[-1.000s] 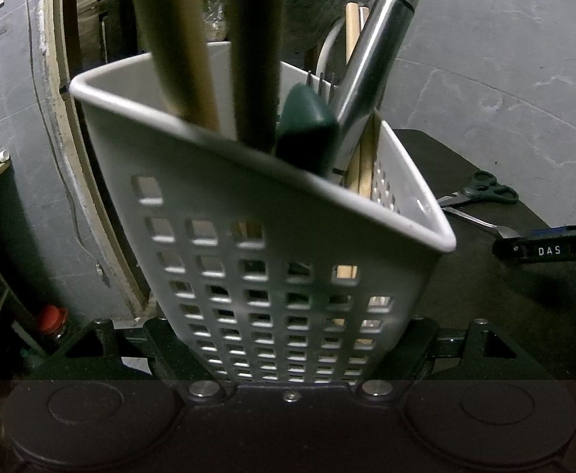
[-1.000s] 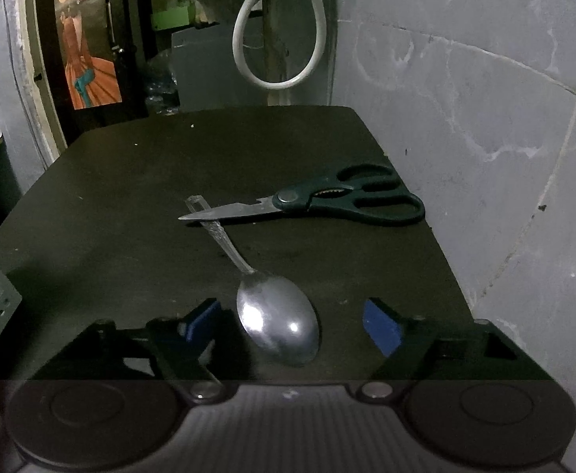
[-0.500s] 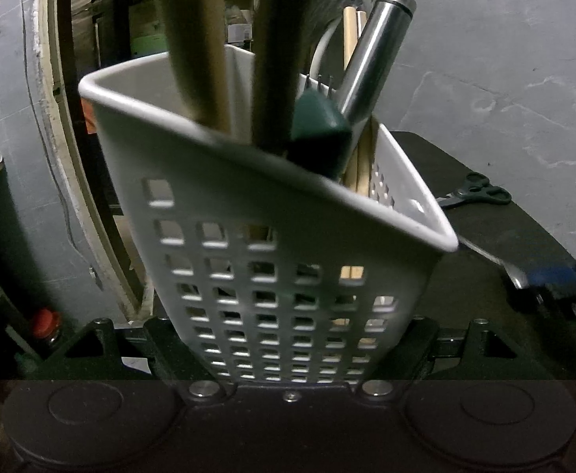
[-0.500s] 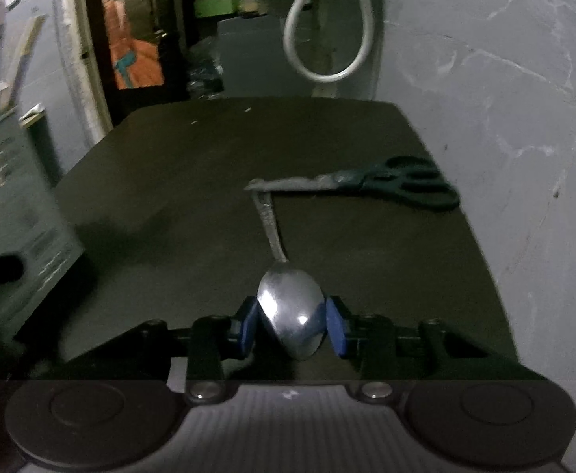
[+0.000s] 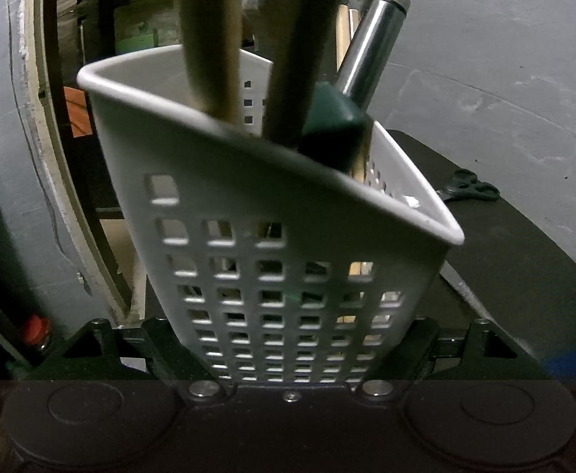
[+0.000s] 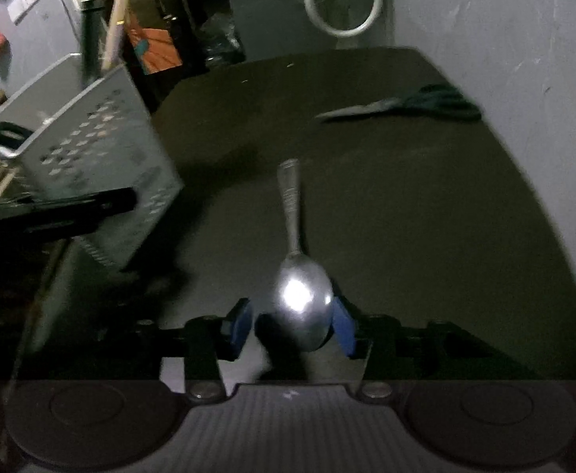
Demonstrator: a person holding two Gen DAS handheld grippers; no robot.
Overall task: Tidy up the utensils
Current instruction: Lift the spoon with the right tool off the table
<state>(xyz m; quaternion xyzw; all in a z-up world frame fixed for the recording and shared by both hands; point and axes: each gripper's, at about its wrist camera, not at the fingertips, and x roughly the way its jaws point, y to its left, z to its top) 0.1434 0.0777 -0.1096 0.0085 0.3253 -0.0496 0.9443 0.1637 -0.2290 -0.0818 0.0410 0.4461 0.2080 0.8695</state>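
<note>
Steel spoon point(image 6: 301, 303), off the table since a second ago, seemingly slips as right gripper point(image 6: 292, 325) jaws reopen; left gripper point(image 5: 288, 349) clamps the basket point(image 5: 288, 244), lower centre.

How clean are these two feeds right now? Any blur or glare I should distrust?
Right wrist view: dim, a hot glare spot on the spoon bowl, and the scissors and utensil basket smeared by motion blur. Left wrist view: basket walls bowed by the fisheye, the near wooden handles soft, the corners dark.
</note>
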